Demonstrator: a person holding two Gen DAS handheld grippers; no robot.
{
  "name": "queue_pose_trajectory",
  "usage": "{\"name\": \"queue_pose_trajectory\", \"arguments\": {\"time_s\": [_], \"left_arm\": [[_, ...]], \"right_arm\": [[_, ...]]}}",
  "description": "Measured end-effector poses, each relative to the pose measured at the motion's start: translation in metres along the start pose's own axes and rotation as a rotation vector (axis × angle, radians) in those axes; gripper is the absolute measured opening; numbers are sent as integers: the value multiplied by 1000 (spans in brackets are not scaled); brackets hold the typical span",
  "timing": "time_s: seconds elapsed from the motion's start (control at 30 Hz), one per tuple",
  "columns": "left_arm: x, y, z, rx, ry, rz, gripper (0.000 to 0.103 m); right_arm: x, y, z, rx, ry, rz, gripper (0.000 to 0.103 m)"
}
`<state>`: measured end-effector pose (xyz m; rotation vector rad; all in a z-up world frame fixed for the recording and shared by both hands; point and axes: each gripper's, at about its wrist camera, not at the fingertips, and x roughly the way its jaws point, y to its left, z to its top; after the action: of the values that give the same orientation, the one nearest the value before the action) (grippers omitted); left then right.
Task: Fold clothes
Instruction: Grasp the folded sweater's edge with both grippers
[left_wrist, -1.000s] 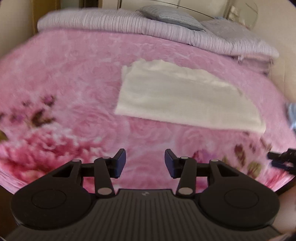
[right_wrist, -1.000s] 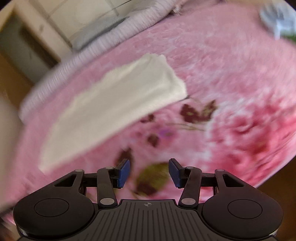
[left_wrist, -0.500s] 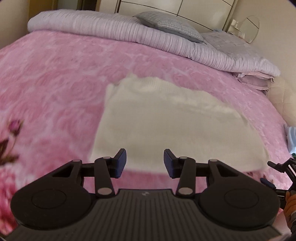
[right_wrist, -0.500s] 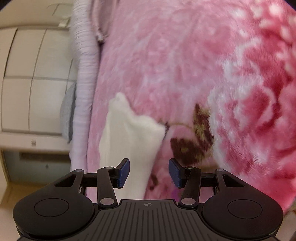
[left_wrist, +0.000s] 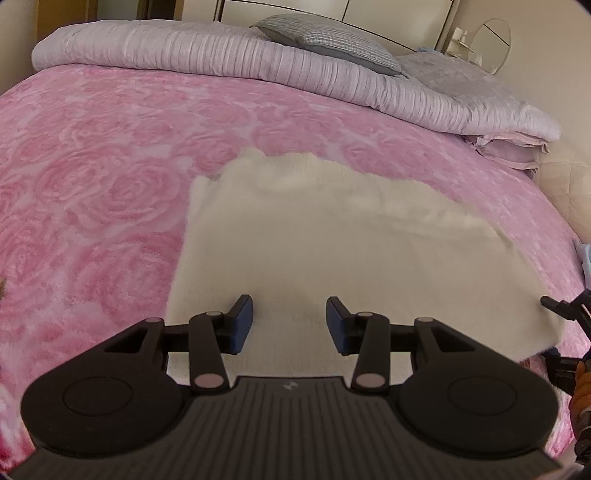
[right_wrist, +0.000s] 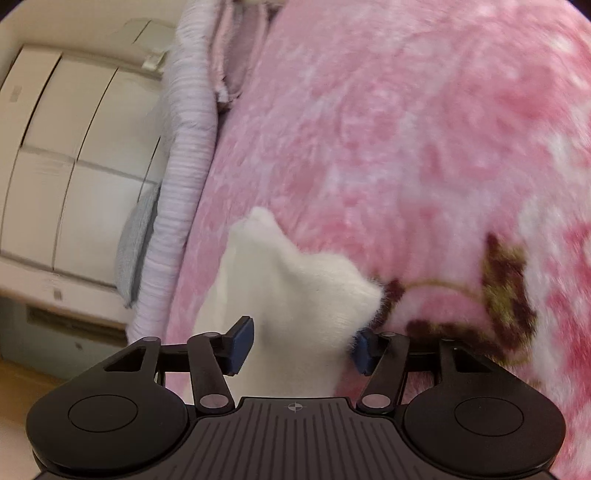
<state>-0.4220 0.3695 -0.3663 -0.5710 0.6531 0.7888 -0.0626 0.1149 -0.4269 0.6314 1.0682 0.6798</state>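
Note:
A cream fuzzy garment (left_wrist: 332, 243) lies folded flat on the pink rose-patterned blanket (left_wrist: 92, 184). My left gripper (left_wrist: 290, 325) is open, low over the garment's near edge, with cloth showing between the fingers. In the right wrist view my right gripper (right_wrist: 299, 343) is open and turned on its side, its fingers straddling the garment's corner (right_wrist: 295, 291); I cannot tell whether the pads touch it. The right gripper's tip (left_wrist: 565, 306) also pokes in at the left view's right edge, beside the garment.
A rolled lilac duvet (left_wrist: 258, 62) and a grey pillow (left_wrist: 328, 40) lie along the head of the bed. Pale wardrobe doors (right_wrist: 62, 166) stand behind it. A folded stack of bedding (left_wrist: 517, 147) sits at the far right.
Both grippers moved in toward the garment. The left came over its near edge; the right rolled sideways and closed in until the corner sits between its fingers. Both stayed open.

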Motion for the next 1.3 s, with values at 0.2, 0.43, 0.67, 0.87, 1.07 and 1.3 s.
{"name": "queue_pose_trajectory", "arguments": {"time_s": [0.2, 0.43, 0.67, 0.87, 1.07, 1.3], "left_arm": [[-5, 17, 2, -67, 10, -72, 33], [-22, 49, -1, -210, 2, -162, 30], [-35, 84, -13, -369, -8, -231, 30], [-38, 98, -20, -483, 3, -310, 30], [-35, 90, -13, -539, -2, -402, 36], [18, 73, -7, -720, 93, -538, 39]], "right_arm": [[7, 45, -14, -380, -22, -110, 16], [-20, 144, -127, -1289, -262, -33, 12], [-8, 157, -275, -1825, -81, 153, 17], [-9, 147, -314, -2018, -31, 171, 55], [-18, 136, -239, -1500, 119, 271, 56], [11, 104, -137, -663, 260, 235, 56]]}}
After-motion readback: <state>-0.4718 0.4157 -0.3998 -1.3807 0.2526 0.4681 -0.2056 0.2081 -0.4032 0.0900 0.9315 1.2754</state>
